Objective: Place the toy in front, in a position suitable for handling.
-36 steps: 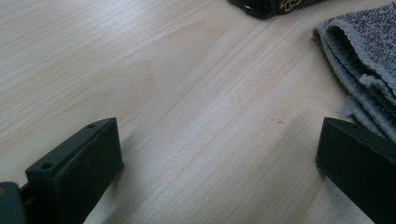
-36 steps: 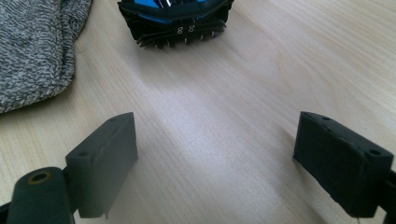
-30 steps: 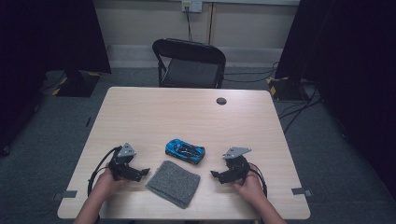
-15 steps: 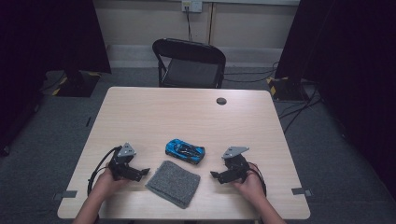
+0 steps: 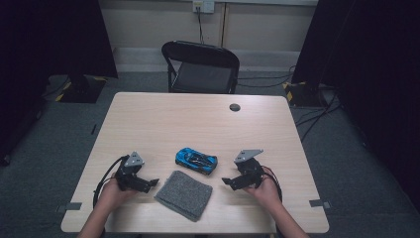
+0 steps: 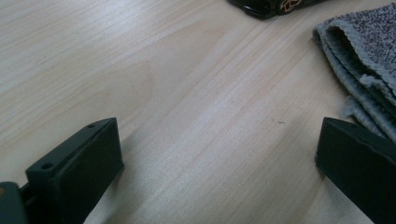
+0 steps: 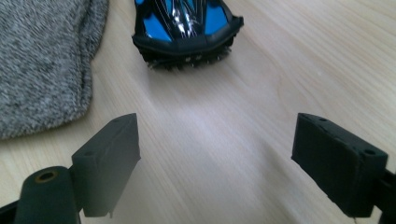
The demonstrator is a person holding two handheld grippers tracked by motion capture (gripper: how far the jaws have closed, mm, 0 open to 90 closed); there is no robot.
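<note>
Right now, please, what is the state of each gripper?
Left gripper: open, holding nothing, beside the grey cloth.
Right gripper: open, holding nothing, pointing at the blue toy car.

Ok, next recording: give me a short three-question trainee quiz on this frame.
1. True or false: the right tongs grip the blue toy car.
2. What lies on the table between the left tongs and the right tongs: A) grey folded cloth, B) a mug, C) a book?
3. Fill in: beyond the table stands a black ____.

Key: 1 false, both tongs are open and empty; 2 A; 3 chair.
</note>
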